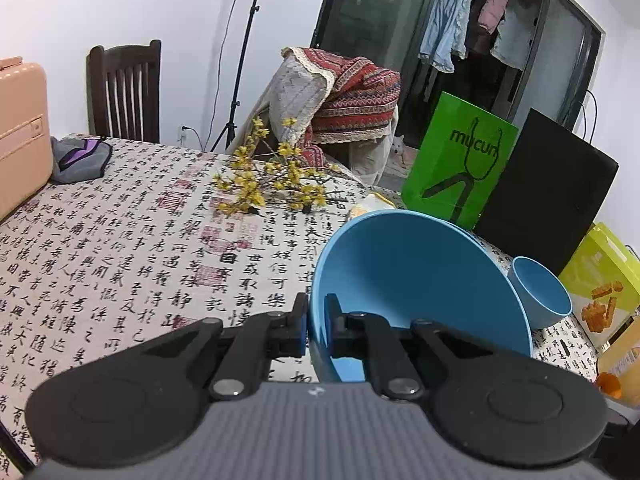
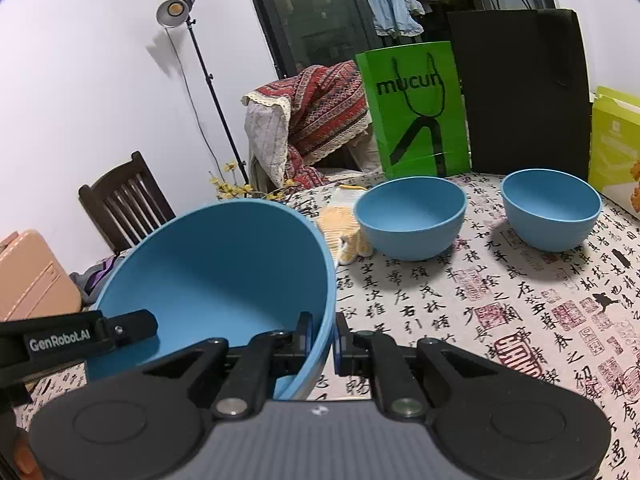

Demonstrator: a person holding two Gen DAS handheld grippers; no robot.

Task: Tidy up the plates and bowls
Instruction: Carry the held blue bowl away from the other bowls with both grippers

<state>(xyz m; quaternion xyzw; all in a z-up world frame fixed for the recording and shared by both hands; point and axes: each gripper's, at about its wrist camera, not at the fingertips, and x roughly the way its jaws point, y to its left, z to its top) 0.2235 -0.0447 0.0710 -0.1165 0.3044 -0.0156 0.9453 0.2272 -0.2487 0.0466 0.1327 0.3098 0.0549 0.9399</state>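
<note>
Calligraphy-printed cloth covers the table (image 2: 500, 300), with white walls and a dark glass door behind, where hanging clothes show only dimly. A large blue bowl (image 2: 224, 280) is held above the cloth by both grippers, one on each side of its rim.

From the left wrist view, the left gripper (image 1: 316, 326) is closed on the bowl's near rim, one finger outside the wall and one inside; the gripper body cuts off the bowl's lower part. A smaller blue bowl (image 1: 540, 292) peeks out from behind the large one, partly hidden. A spray of yellow flowers (image 1: 272, 176) lies farther back.

From the right wrist view, the right gripper (image 2: 322, 338) is clamped on the opposite rim the same way. The left gripper's black finger enters at the left edge, its tip hidden inside the bowl. Two smaller blue bowls, one in the middle (image 2: 410, 216) and one to the right (image 2: 551, 208), stand upright and apart on the cloth. A yellowish object (image 2: 348, 232) beside the middle one is hard to make out.
</note>
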